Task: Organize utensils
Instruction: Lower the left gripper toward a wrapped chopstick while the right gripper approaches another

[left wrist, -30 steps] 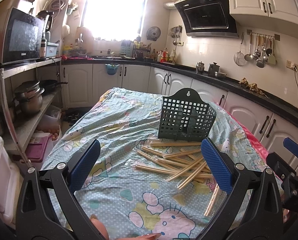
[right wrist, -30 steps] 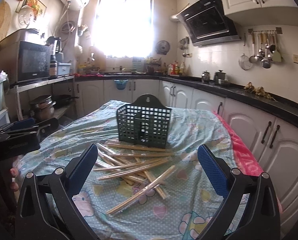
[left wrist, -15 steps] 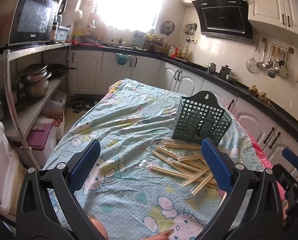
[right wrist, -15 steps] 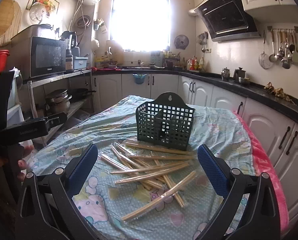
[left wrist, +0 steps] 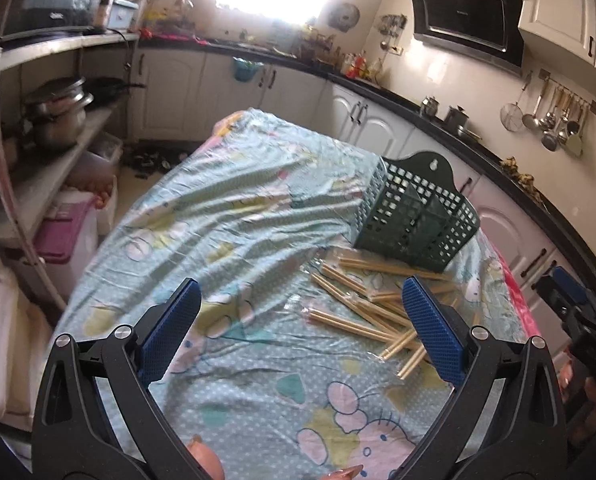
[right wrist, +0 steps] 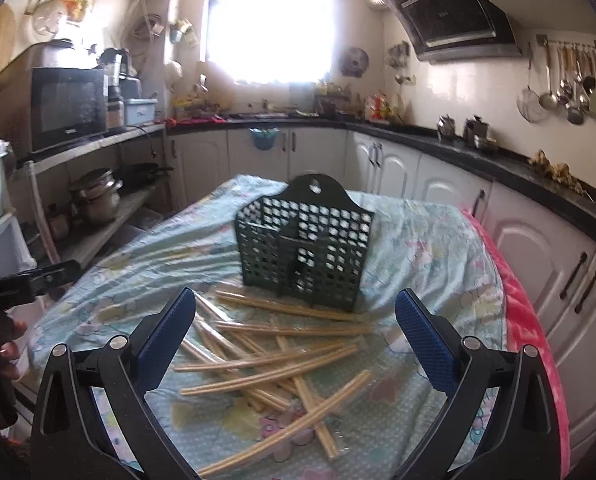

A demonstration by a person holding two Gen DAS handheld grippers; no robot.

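Since a second ago the left gripper [left wrist: 300,334] has swung leftward and tilted, so the dark green plastic lattice utensil holder [left wrist: 416,220] now sits far to the right in its view, while the right gripper [right wrist: 294,334] has closed in on the pile, the holder [right wrist: 304,250] looming larger ahead of it. Both claws stand wide apart with nothing between their blue-padded fingers [left wrist: 172,330].

That holder stands upright on the pale blue cartoon-print tablecloth [left wrist: 234,216], its rounded back plate with a hanging hole facing away from the right camera. A divider splits it into compartments; through the lattice no utensil shows inside, though the far corners are dim.

Just in front of it lie the pale wooden chopsticks in clear wrappers [right wrist: 274,356], crossed loosely over one another, the nearest to the holder almost touching its base. From the left wrist the same chopsticks [left wrist: 362,304] are partly hidden behind the right-hand finger.

Window glare washes out the counter behind. At the left camera's right edge the other gripper's body [left wrist: 574,312] is cut off; at the right camera's left edge a dark gripper part [right wrist: 26,280] intrudes.
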